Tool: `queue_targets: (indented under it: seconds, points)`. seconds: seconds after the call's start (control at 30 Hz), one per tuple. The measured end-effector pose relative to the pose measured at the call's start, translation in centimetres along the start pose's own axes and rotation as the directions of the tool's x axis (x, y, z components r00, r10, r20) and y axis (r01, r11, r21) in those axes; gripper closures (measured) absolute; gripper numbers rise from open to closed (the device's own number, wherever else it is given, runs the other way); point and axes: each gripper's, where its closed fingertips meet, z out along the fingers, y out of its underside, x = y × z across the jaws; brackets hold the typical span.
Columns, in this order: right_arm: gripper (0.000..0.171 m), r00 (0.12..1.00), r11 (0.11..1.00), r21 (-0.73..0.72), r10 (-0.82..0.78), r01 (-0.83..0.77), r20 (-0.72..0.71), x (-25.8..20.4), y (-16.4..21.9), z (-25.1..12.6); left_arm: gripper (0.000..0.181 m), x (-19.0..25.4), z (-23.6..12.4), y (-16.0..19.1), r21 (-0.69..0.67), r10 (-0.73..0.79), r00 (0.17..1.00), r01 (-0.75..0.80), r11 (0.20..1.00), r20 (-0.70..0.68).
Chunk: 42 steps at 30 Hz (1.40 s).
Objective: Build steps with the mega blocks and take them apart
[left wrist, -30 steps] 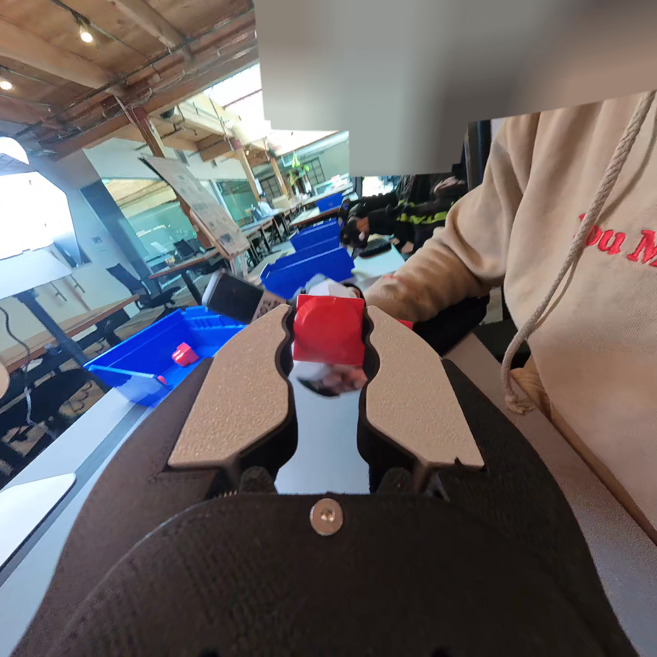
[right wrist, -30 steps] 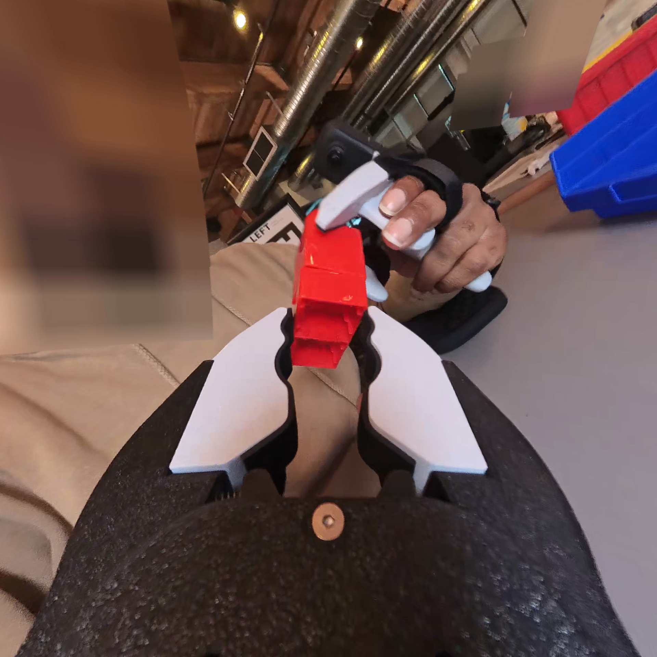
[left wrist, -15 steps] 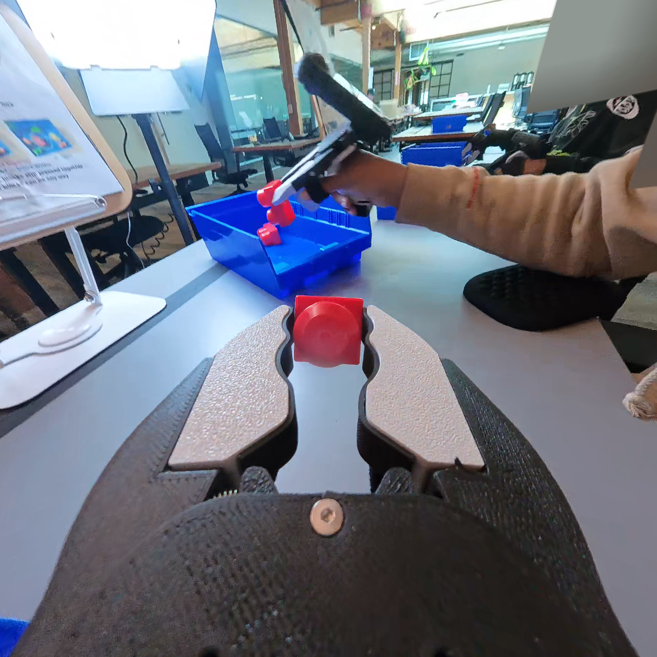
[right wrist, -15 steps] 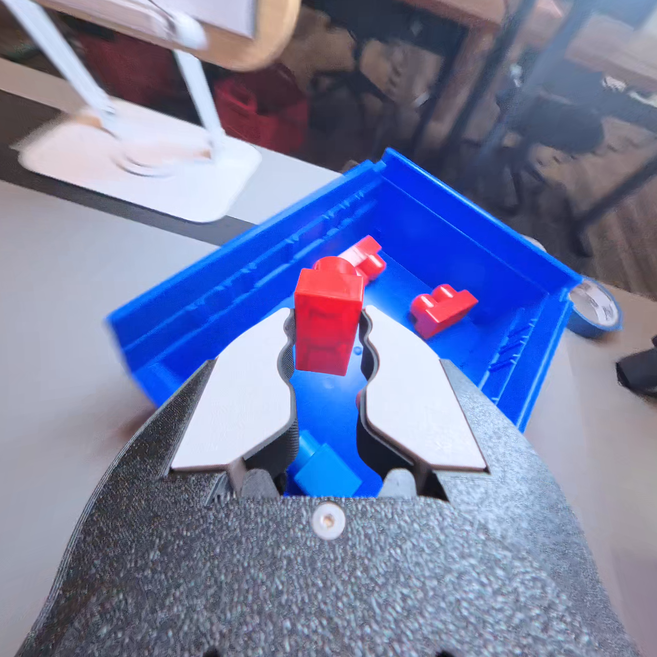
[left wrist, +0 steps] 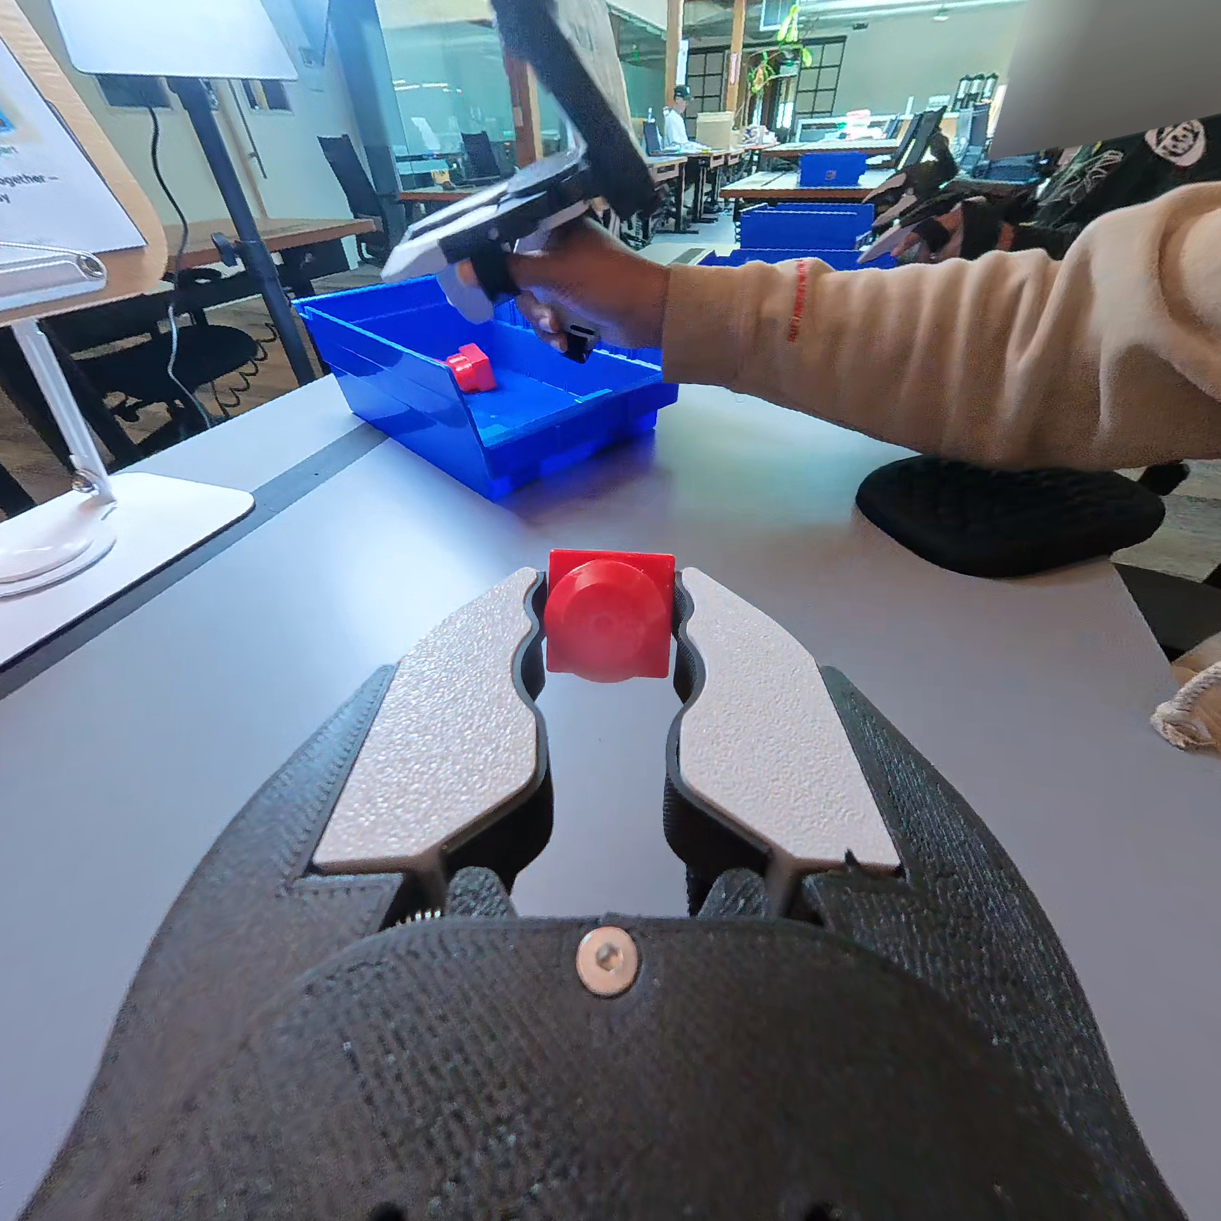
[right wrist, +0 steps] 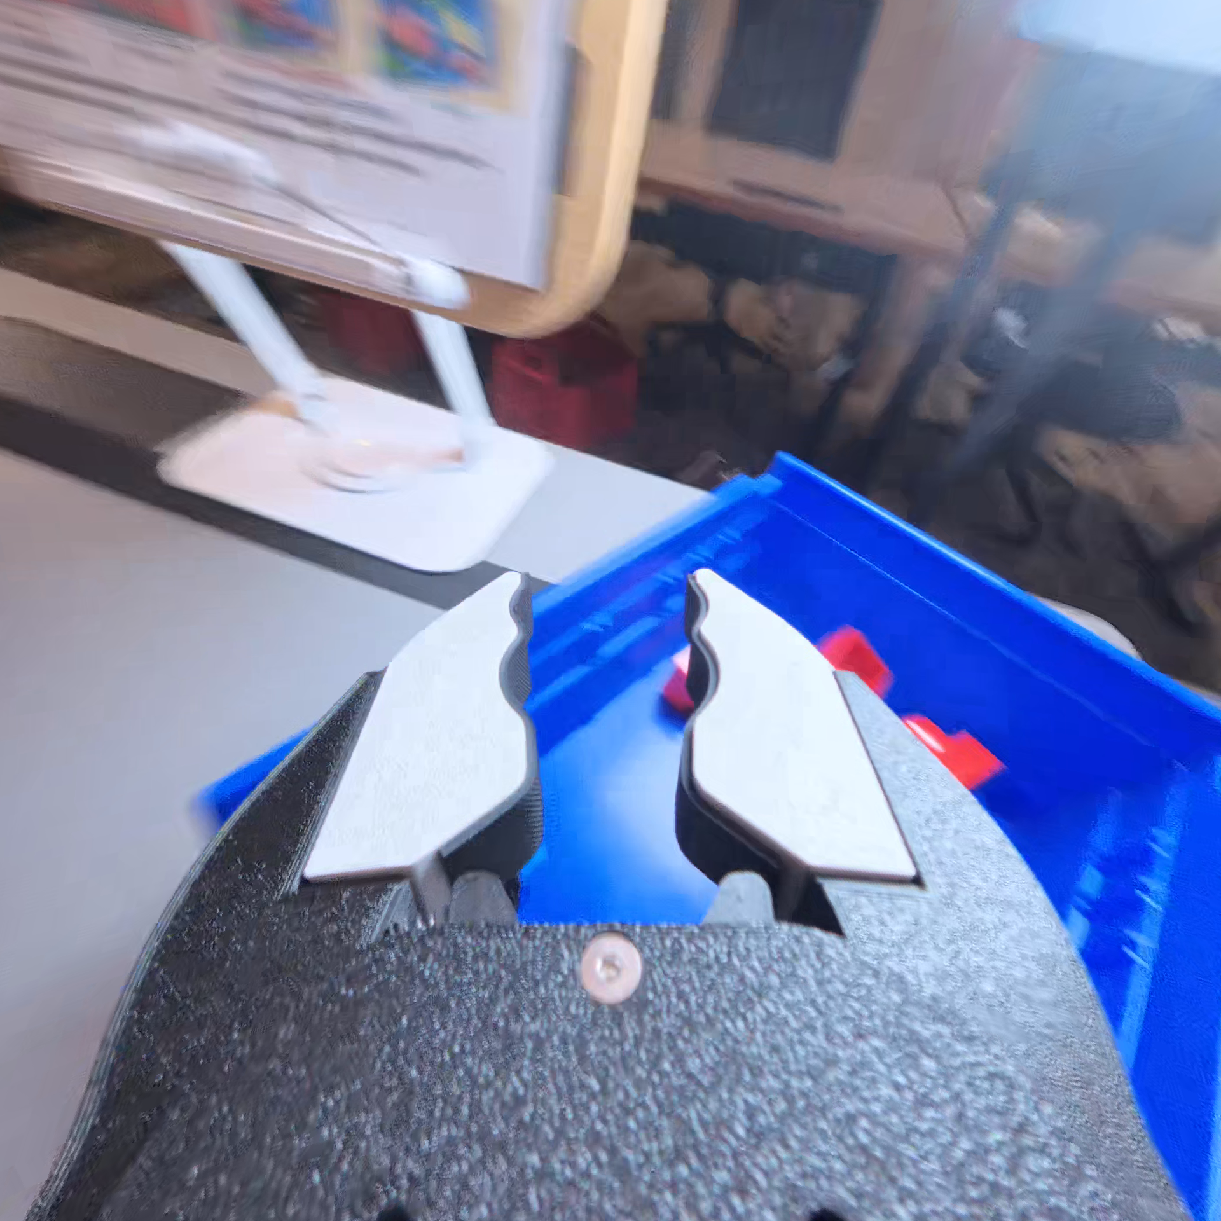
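Change: gone from the right gripper [right wrist: 606, 618] the red block held half a second ago; fingers now parted with nothing between them, above the blue bin [right wrist: 1031, 634]; left gripper's load unchanged.
Table [left wrist: 231, 661]: grey, carrying bin, stand and pad.
Blue bin: near the far edge of the table, open-topped; one red block [left wrist: 470, 367] visible inside from the left wrist view.
Bin contents, right wrist view: two red blocks on the floor, one [right wrist: 852, 651] partly hidden by a finger, one [right wrist: 958, 756] toward the right wall; both blurred.
Sign stand [left wrist: 99, 522]: white base at the left edge of the table, board above it.
Black pad [left wrist: 1004, 515]: near the right edge, under a beige sleeve [left wrist: 925, 357].
Left gripper [left wrist: 608, 618]: clamped on a red block [left wrist: 608, 618], stud facing the camera, held above the table's middle, well short of the bin.
Right gripper, left wrist view [left wrist: 423, 258]: held over the bin's far side.
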Motion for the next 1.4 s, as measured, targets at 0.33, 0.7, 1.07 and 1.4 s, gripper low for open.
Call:
queue_targets:
  seconds: [0.33,0.7,1.07,1.4]
  points:
    - [0.116,0.310,0.937,0.220,-0.302,0.271,0.902,-30.2,4.3,-18.7,0.145,3.8,1.3,-0.5,0.021,0.034,0.993,-0.032,0.999,-0.116]
    - [0.136,0.854,0.938,-0.087,-0.264,0.336,0.448,-14.8,2.1,-11.5,0.148,-1.3,-1.7,-2.9,0.069,0.045,0.992,-0.054,0.996,0.119]
    - [0.122,0.995,0.741,-0.665,-0.061,0.098,0.079,-2.5,11.4,-6.9,0.141,-13.1,-10.8,-3.3,-0.135,0.017,0.818,0.075,0.988,0.576]
    - [0.114,0.883,0.970,-0.195,-0.040,0.147,0.468,-14.1,3.5,-12.6,0.126,-23.3,-22.4,6.0,-0.309,-0.062,0.550,0.555,0.772,0.833]
